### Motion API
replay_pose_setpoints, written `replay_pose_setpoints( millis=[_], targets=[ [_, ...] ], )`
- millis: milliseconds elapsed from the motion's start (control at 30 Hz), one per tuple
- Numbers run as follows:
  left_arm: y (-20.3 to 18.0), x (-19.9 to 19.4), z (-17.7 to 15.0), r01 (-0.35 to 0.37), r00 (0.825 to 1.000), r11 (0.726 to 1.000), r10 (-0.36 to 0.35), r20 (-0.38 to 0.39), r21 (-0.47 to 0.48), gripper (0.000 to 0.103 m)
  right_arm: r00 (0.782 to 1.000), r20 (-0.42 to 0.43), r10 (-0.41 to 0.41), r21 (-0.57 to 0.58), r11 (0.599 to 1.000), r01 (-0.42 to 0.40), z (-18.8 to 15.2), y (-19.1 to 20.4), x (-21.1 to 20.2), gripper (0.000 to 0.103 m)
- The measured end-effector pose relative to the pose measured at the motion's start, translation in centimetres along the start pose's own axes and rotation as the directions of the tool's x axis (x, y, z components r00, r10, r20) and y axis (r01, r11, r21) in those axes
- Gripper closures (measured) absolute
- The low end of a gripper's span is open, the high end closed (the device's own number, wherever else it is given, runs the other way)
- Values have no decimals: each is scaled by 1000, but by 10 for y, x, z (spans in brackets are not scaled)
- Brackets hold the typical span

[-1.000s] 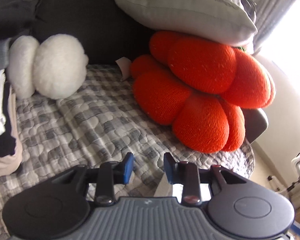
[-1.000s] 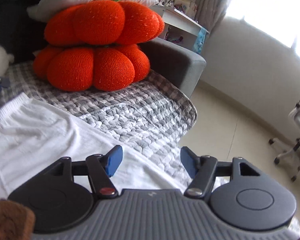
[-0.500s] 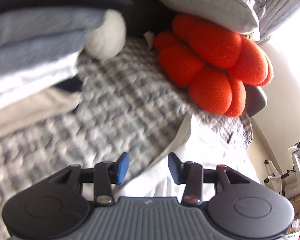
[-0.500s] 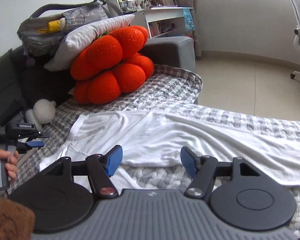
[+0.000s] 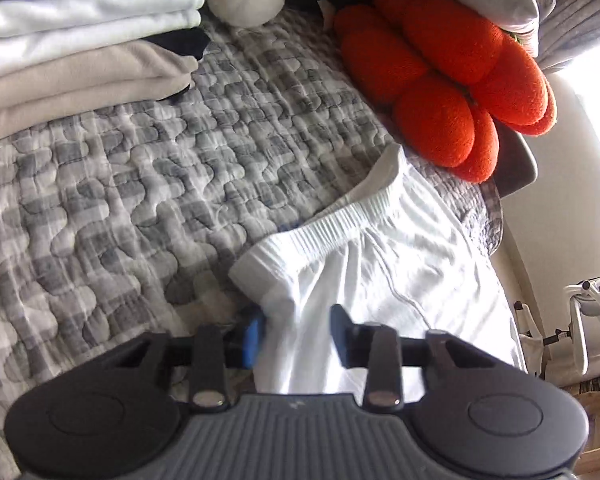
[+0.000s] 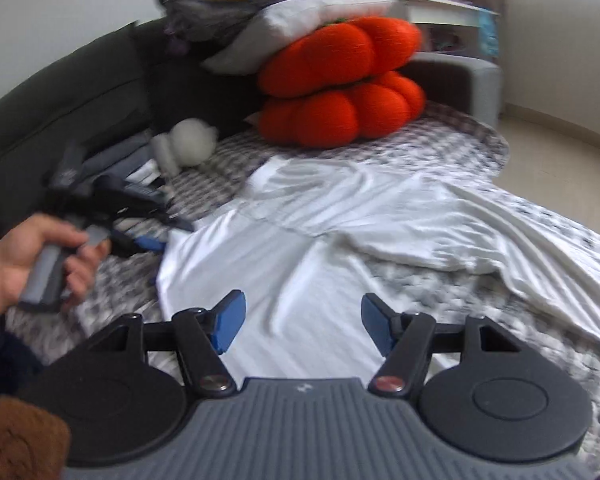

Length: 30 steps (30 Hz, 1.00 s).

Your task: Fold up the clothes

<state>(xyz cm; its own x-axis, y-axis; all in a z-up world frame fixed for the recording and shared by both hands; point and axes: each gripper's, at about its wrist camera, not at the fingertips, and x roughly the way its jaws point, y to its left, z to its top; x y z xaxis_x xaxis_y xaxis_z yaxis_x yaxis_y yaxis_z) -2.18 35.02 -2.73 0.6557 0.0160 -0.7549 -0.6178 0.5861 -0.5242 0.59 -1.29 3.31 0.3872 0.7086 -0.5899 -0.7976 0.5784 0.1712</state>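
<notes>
White trousers (image 6: 300, 248) lie unfolded beside folded stack (image 5: 80, 52); left claw (image 5: 296, 336) released straddling waistband corner, right claw (image 6: 300, 322) released.

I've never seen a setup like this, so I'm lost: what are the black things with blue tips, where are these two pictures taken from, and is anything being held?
No robot here: a person holds a hand-held two-finger tool in each hand, each with a camera looking along its blue fingers. One picture is from the left tool, the other from the right tool. A white garment lies spread on a grey checked quilt. The left tool's fingers straddle its ribbed corner, not closed. The right tool hangs open above the cloth. Beside it are folded clothes and an orange cushion.
</notes>
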Motion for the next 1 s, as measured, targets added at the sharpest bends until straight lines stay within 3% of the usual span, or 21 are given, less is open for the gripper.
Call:
replay_pose_setpoints(
  millis=[33, 100, 133, 167, 233, 433, 567, 667, 700, 767, 867, 1000],
  targets=[
    [-1, 2, 0, -17, 1000, 1000, 17, 6, 9, 92, 999, -28, 39, -51, 998, -41, -3, 13, 7, 35],
    [-2, -1, 0, -16, 1000, 1000, 16, 21, 16, 95, 994, -85, 73, -123, 989, -83, -10, 32, 19, 35],
    [-2, -4, 0, -14, 999, 1000, 13, 29, 21, 99, 990, -117, 76, -154, 984, -93, -14, 40, 27, 43],
    [-2, -6, 0, -12, 999, 1000, 11, 36, 26, 99, 986, -147, 76, -179, 979, -102, -18, 46, 34, 67],
    [0, -8, 1, -12, 1000, 1000, 11, 28, 26, 100, 972, -232, 47, -208, 973, -97, -27, 52, 53, 101],
    [5, -11, 5, -13, 1000, 999, 13, 6, 29, 100, 983, -184, 5, -214, 976, -45, -18, 55, 44, 103],
    [9, -14, 7, -13, 1000, 999, 14, -11, 30, 99, 969, -246, -15, -222, 974, -42, -24, 51, 53, 103],
    [16, -5, 6, -12, 998, 999, 10, -70, -32, 95, 976, -217, 9, -214, 975, -57, -23, 48, 49, 100],
    [16, -10, 7, -26, 999, 999, 25, -44, -32, 93, 981, -193, 21, -210, 976, -62, -20, 46, 44, 97],
    [15, -20, 9, -56, 998, 998, 56, 9, -31, 79, 990, -140, 18, -182, 982, -43, -15, 34, 34, 78],
    [9, -41, 13, -128, 981, 992, 127, 144, 0, 70, 993, -114, -23, -77, 997, 14, -13, -1, 31, 54],
    [1, -53, 18, -201, 950, 979, 190, 249, 18, 70, 993, -87, -80, 66, 994, 86, -10, -47, 28, 53]
  ],
)
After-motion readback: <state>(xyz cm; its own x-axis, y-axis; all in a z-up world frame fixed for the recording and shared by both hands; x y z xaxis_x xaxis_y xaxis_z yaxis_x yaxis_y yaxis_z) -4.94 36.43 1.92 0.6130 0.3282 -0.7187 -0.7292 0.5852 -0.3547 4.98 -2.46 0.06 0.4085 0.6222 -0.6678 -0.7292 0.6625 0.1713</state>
